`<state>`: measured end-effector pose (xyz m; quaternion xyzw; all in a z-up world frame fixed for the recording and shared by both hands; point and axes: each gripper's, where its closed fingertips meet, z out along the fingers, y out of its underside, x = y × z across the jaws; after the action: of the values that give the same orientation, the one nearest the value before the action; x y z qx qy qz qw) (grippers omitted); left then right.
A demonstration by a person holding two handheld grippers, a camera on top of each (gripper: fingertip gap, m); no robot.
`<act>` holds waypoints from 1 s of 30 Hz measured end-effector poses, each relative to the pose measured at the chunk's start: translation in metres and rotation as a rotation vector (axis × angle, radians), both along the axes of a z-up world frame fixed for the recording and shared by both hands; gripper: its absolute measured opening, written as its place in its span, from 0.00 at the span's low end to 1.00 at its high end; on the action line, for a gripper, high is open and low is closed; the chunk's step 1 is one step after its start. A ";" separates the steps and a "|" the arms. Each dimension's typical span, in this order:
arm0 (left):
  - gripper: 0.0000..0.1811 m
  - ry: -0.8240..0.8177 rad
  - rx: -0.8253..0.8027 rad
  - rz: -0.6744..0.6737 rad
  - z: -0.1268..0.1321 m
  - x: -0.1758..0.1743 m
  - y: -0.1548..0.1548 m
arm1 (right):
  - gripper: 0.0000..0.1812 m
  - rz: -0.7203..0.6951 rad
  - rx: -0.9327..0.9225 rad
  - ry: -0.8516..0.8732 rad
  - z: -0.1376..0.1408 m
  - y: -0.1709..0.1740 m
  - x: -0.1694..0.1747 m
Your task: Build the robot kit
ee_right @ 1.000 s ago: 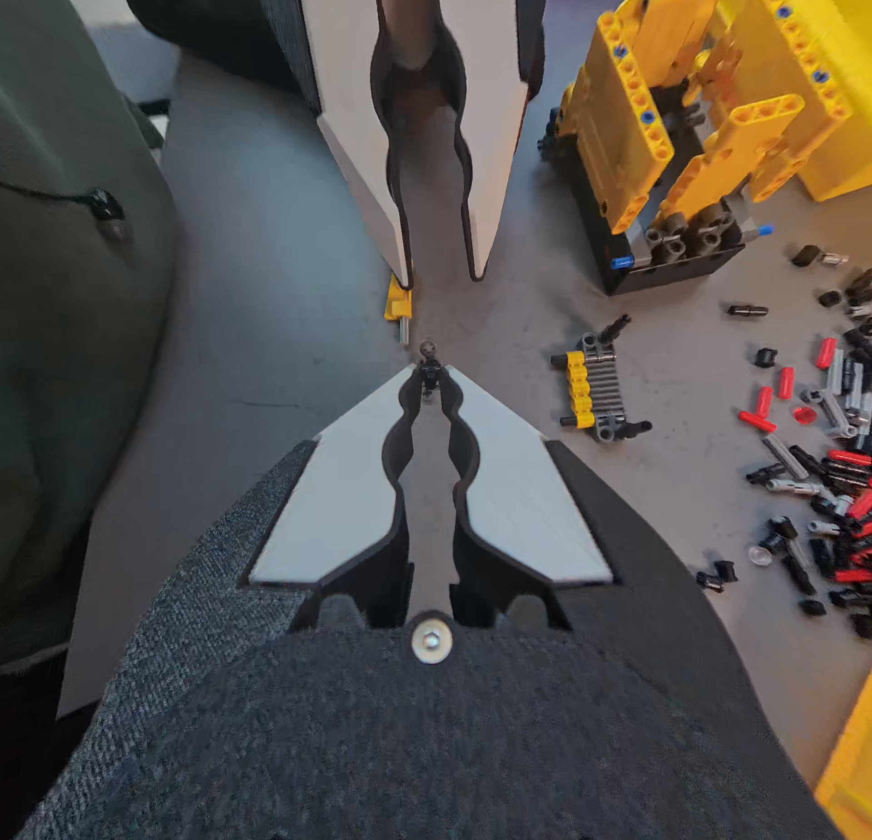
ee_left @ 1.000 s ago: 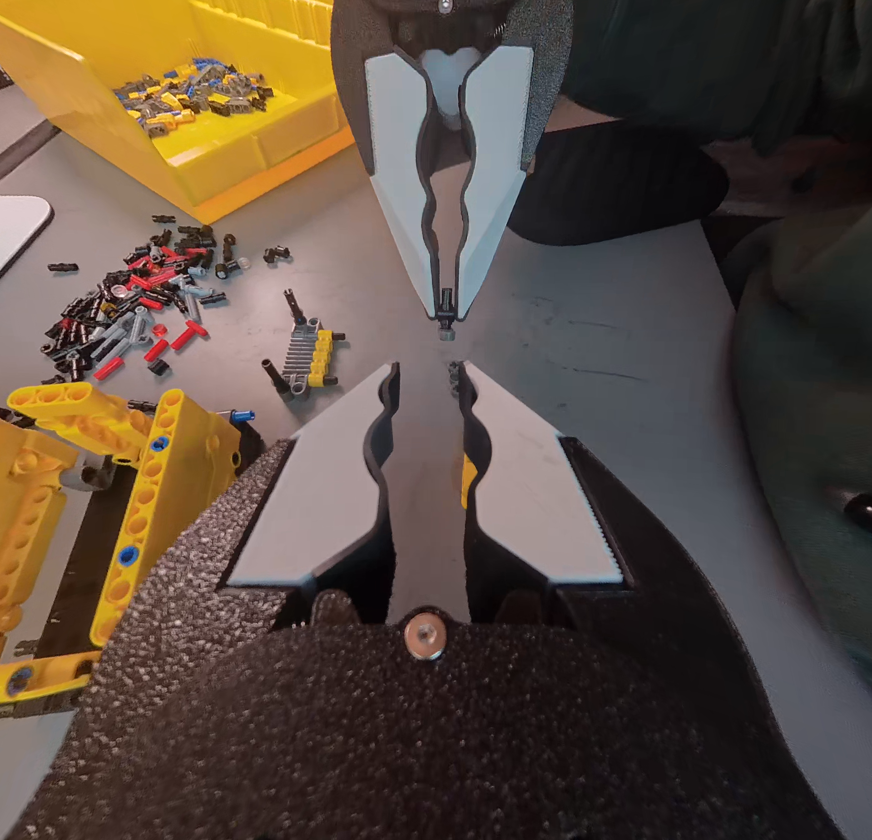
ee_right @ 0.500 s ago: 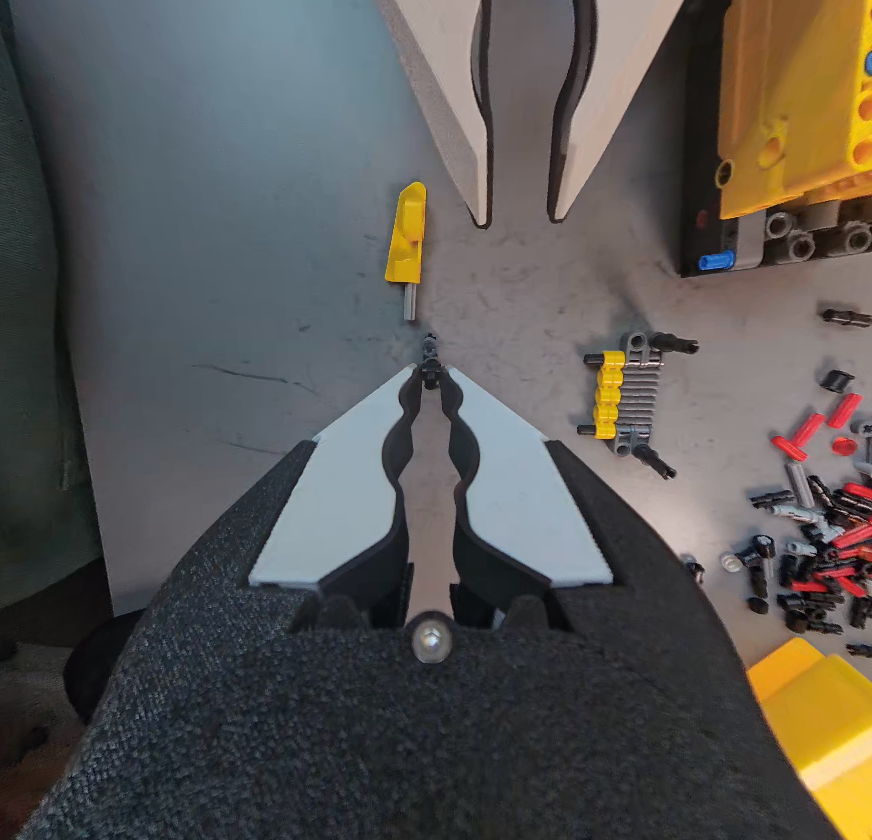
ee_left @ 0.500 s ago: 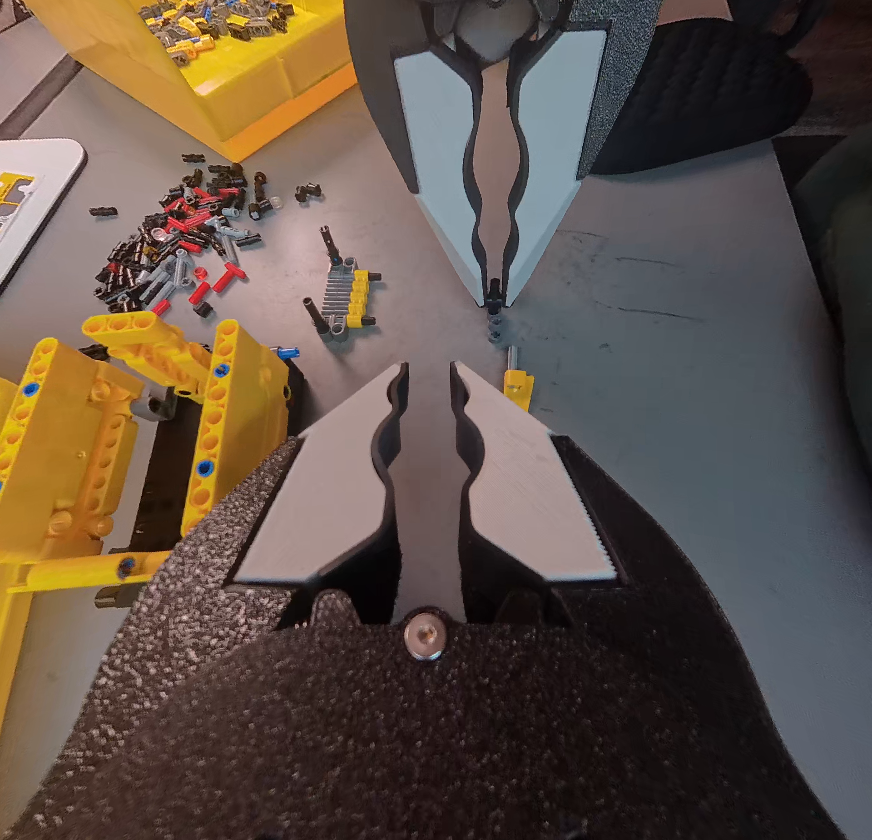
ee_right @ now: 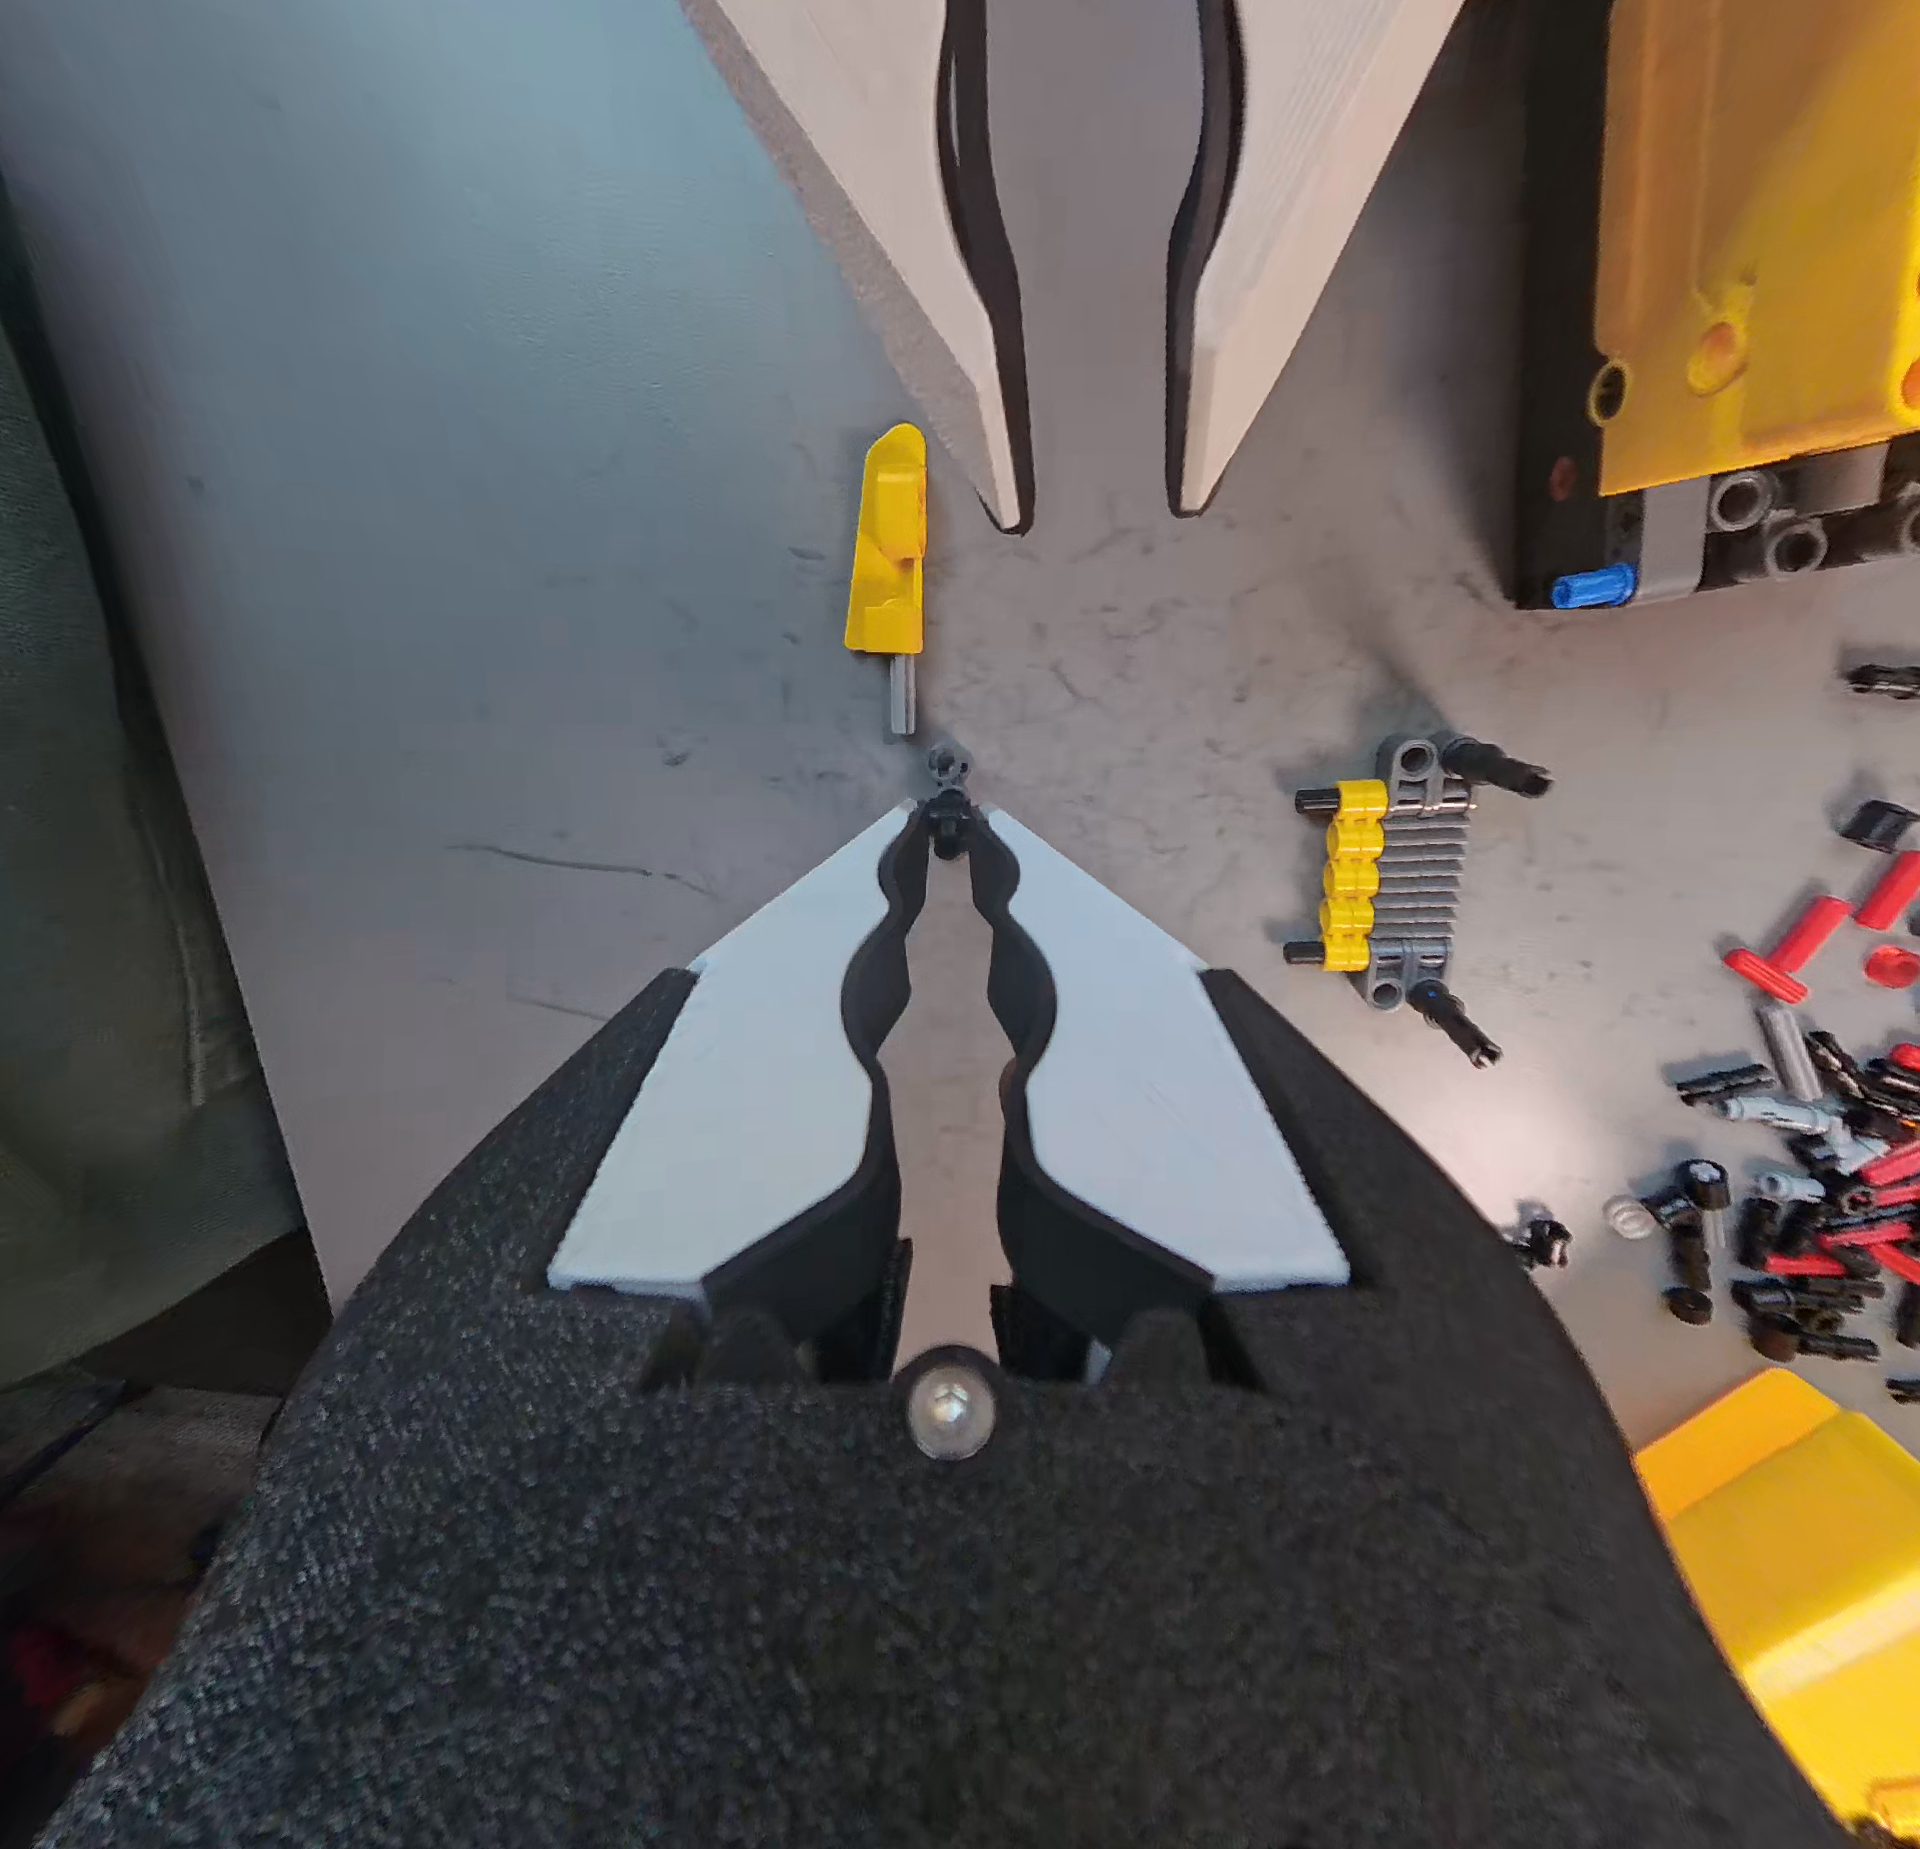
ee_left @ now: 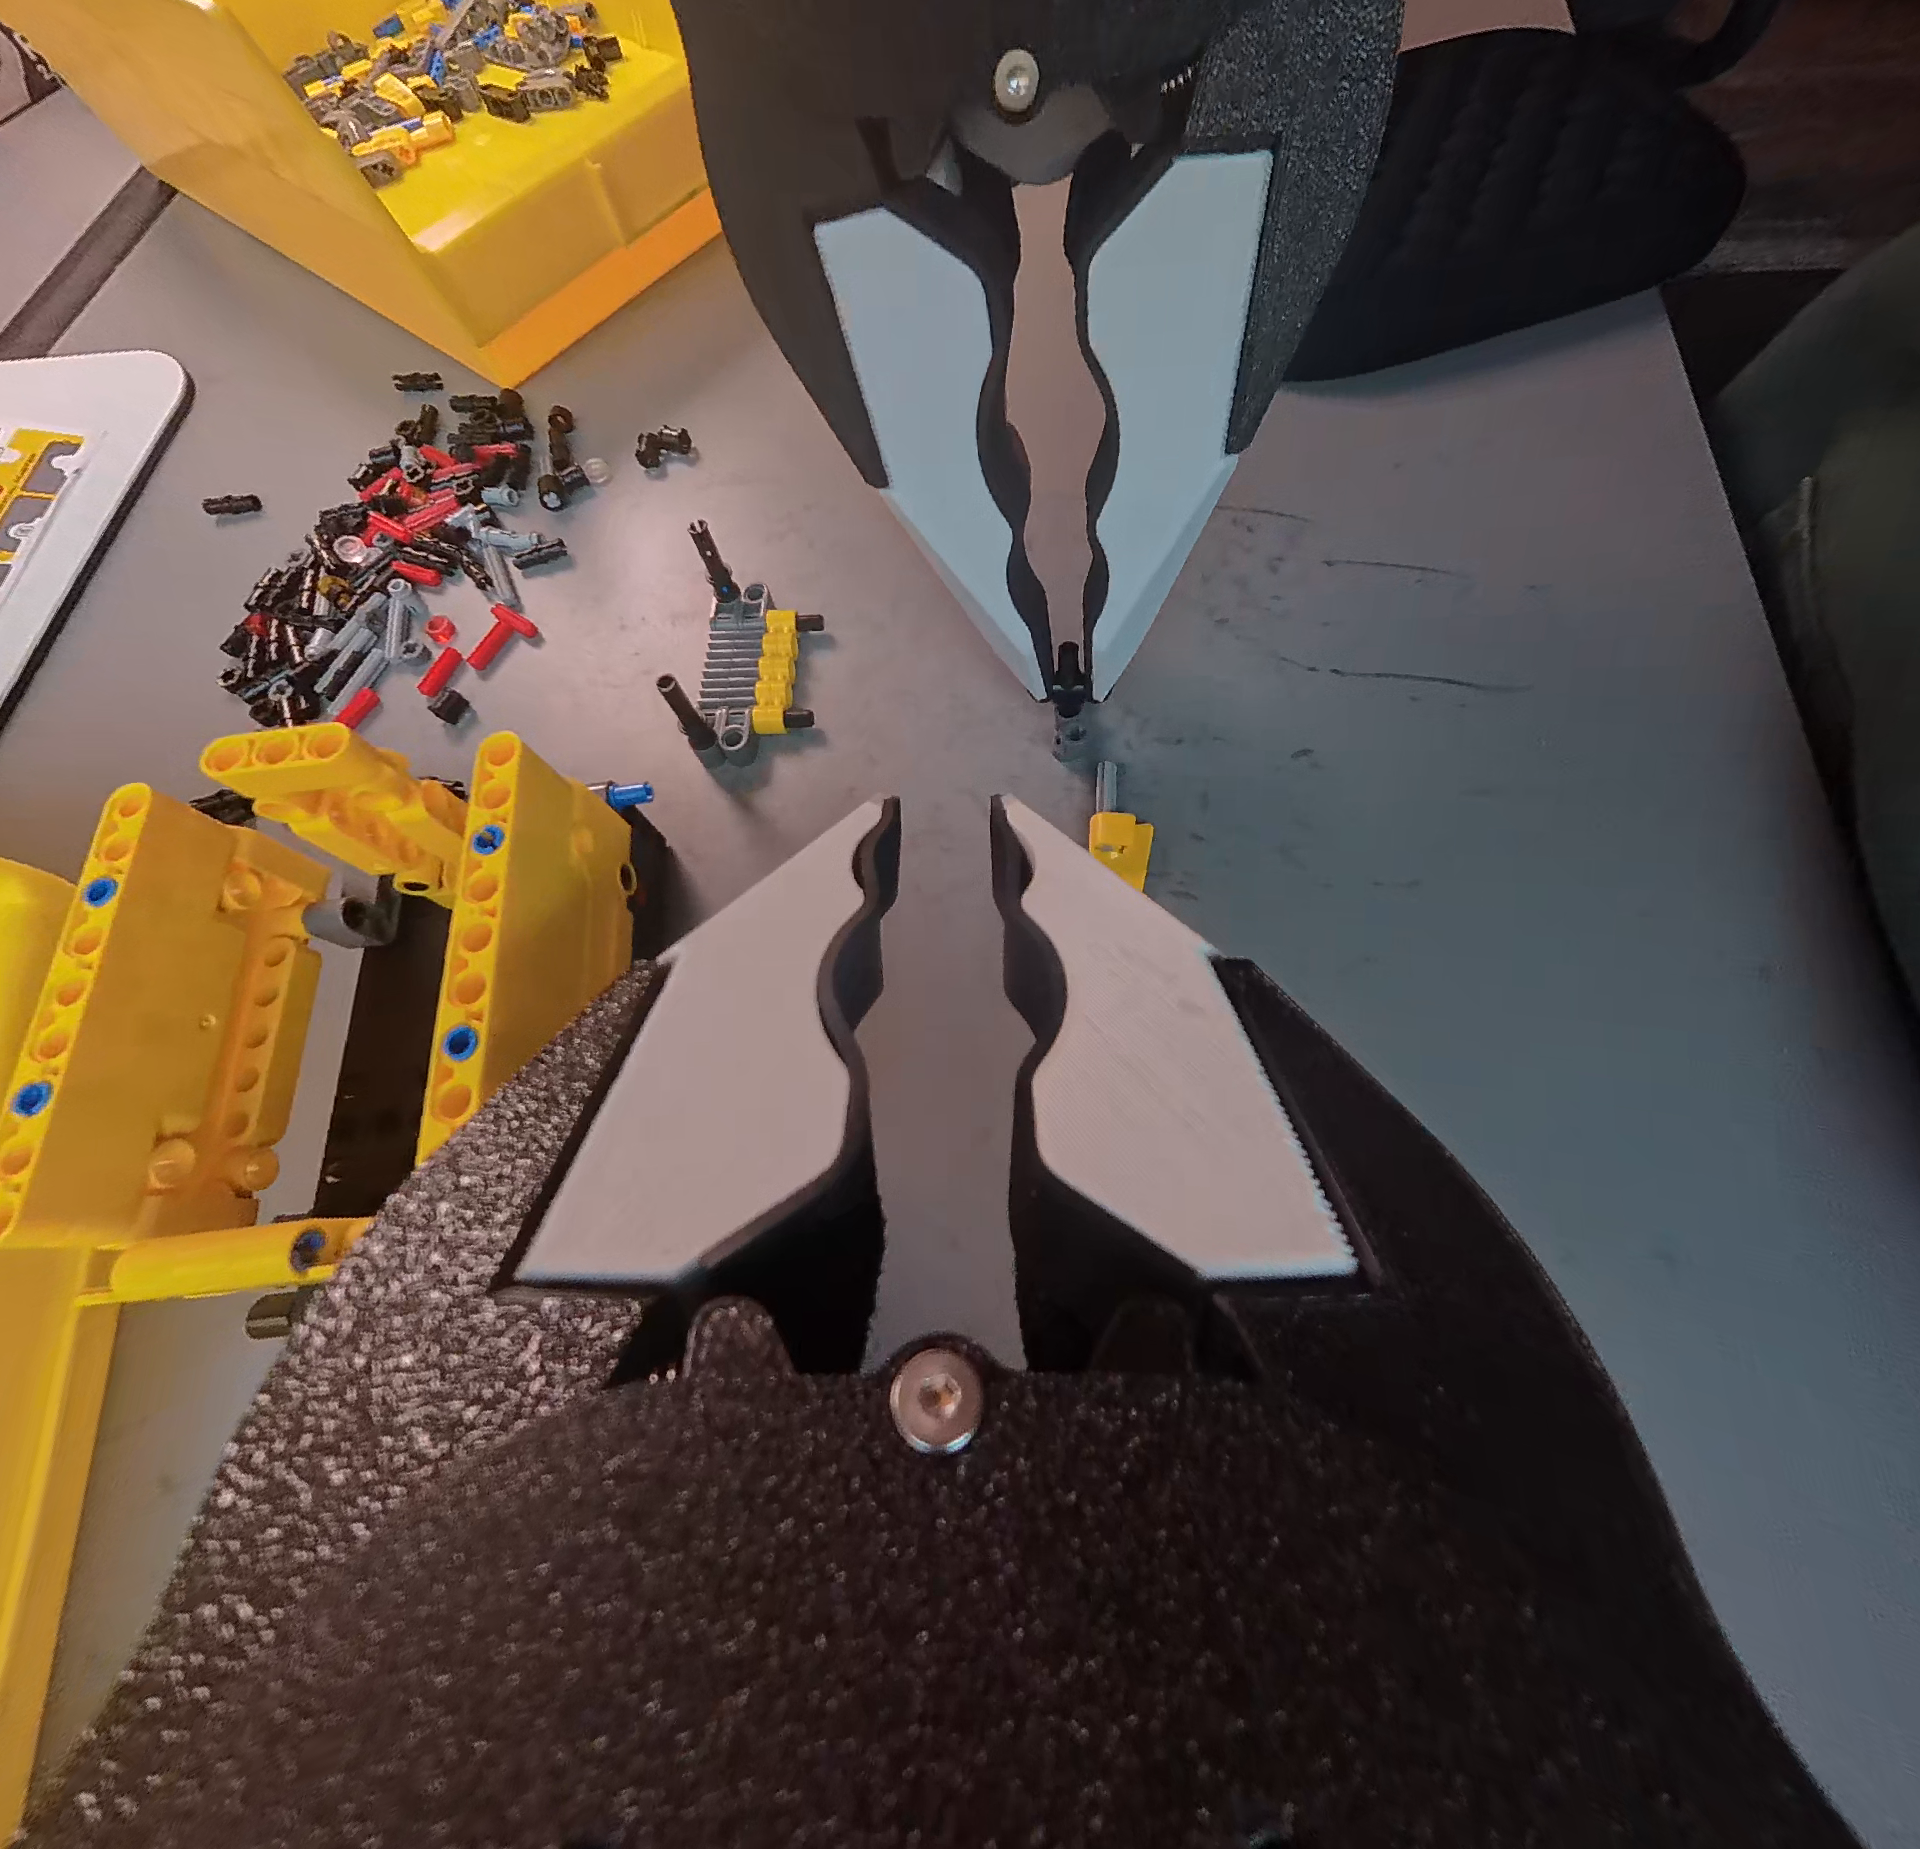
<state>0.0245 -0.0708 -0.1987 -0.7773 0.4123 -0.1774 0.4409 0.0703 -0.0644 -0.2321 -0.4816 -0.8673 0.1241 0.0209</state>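
While both grippers hang low over the grey bench (ee_left: 1455, 864), the largest thing on it is the yellow brick-built model (ee_left: 208, 1020) on a black base, at the bench's left side in the left wrist view, partly behind that gripper's body. A yellow bin (ee_left: 499, 241) with a heap of mixed small parts in it sits toward the far left corner. A white device (ee_left: 73, 469) shows at the left edge.

Left gripper (ee_left: 943, 812): jaws released, a clear gap between the tips, nothing between them, above bare bench. Just beside its right fingertip lies a yellow piece with a grey axle (ee_right: 888, 552) sticking out of one end, flat on the bench, not gripped.

Right gripper (ee_right: 948, 812): jaws clenched at the tips, grasping a small black pin (ee_right: 948, 828). A small dark grey connector (ee_right: 949, 760) sits at the pin's outer end; whether it rests on the bench I cannot tell. It lies close to the axle's free end, apart from it.

Between the grippers and the model: a grey ribbed sub-assembly (ee_left: 750, 656) with yellow connectors and black pins, lying alone. Beyond it, a loose scatter of red, black and grey pins (ee_left: 395, 563) spreads toward the bin.
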 end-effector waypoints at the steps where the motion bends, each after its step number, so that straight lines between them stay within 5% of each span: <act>1: 0.09 0.001 -0.001 -0.002 0.000 0.000 0.000 | 0.04 -0.002 0.006 -0.003 0.000 0.000 0.000; 16: 0.09 0.015 -0.026 0.001 -0.004 -0.001 -0.002 | 0.03 -0.030 0.135 -0.089 -0.002 0.003 0.003; 30: 0.07 -0.032 -0.007 0.120 0.011 -0.039 0.010 | 0.03 -0.002 0.125 -0.205 -0.003 0.003 0.001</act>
<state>-0.0145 -0.0610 -0.1874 -0.7991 0.3574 -0.1643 0.4546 0.0715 -0.0619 -0.2355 -0.4903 -0.8705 0.0199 -0.0378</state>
